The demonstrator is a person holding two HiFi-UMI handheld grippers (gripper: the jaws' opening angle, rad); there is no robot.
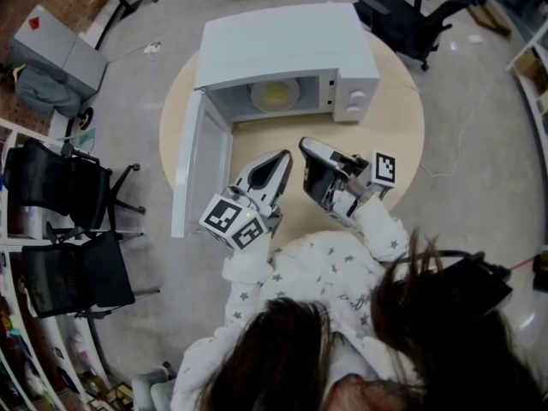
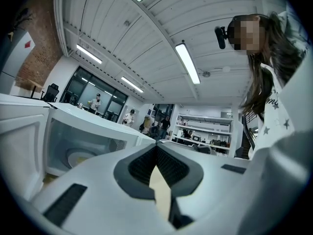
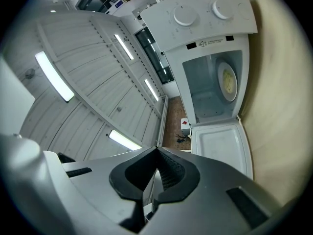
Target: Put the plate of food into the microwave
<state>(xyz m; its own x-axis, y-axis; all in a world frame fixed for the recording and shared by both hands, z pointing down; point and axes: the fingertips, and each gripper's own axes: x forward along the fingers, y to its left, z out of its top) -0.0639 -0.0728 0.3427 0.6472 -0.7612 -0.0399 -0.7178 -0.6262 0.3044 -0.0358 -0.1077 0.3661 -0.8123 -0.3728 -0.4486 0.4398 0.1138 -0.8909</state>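
Round pale wooden table [image 1: 398, 122] on a grey floor [image 1: 479, 144], black office chair [image 1: 409, 17] beyond its far right edge, two black chairs [image 1: 64, 187] well left, grey cabinet [image 1: 53, 50] far left, ceiling strip lights [image 2: 187, 62], brick wall [image 2: 36, 48], distant people [image 2: 129, 117] standing.

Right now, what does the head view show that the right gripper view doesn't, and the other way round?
Only the head view: the round table, the left gripper and right gripper side by side, and office chairs on the floor. Only the right gripper view: ceiling lights and the ribbed pads of its own jaws, closed together. Both: the open microwave with the plate of food inside.
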